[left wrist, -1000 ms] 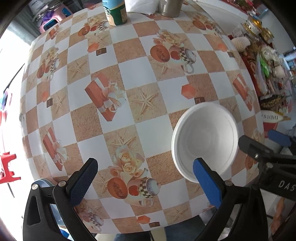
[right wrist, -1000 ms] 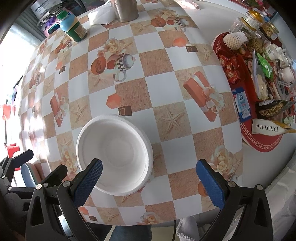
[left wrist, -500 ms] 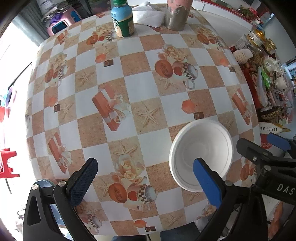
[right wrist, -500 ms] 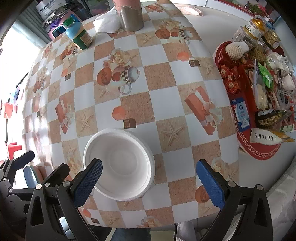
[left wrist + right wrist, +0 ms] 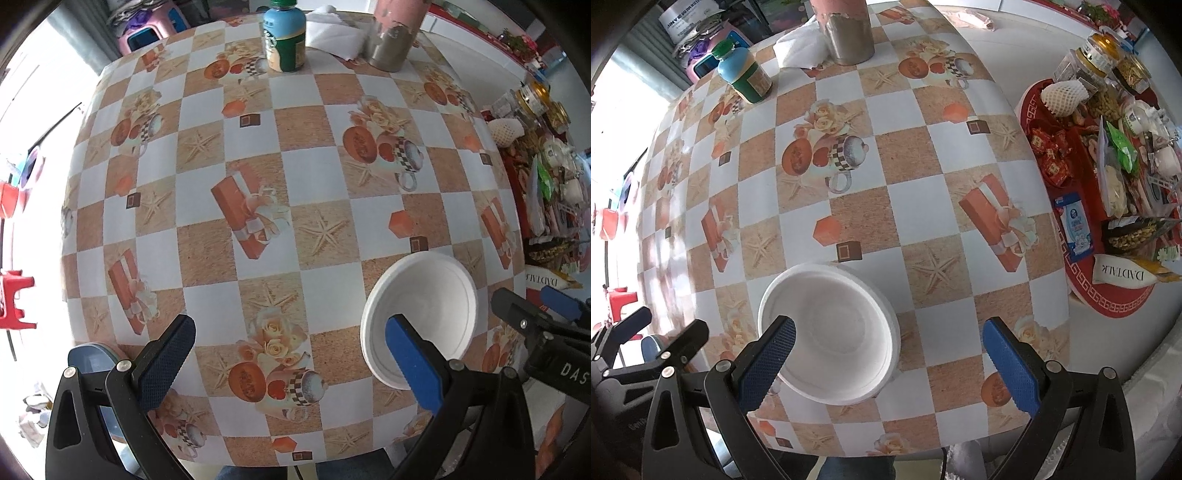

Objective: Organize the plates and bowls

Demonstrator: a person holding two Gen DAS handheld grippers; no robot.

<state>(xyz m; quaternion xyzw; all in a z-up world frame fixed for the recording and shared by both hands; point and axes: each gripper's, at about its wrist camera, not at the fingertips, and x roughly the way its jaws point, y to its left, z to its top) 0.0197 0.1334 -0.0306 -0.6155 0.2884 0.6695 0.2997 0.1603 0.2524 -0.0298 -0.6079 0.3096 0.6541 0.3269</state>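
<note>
A white foam bowl [image 5: 424, 310] stands upright on the checkered tablecloth near the table's front edge; it also shows in the right wrist view [image 5: 831, 332]. It looks like a stack of bowls by its doubled rim. My left gripper [image 5: 291, 354] is open and empty, above the table, with the bowl behind its right finger. My right gripper [image 5: 890, 362] is open and empty, with the bowl behind its left finger. Each gripper shows at the edge of the other's view.
A blue-green bottle [image 5: 285, 37], a white cloth [image 5: 332, 33] and a pink-grey cylinder [image 5: 395, 33] stand at the table's far edge. A red tray [image 5: 1108, 295] of snacks and jars lies to the right. A blue stool [image 5: 92, 362] is below left.
Both grippers have pulled back and up from the table, so more of the far edge shows. The bowl stays in place. Both stay open.
</note>
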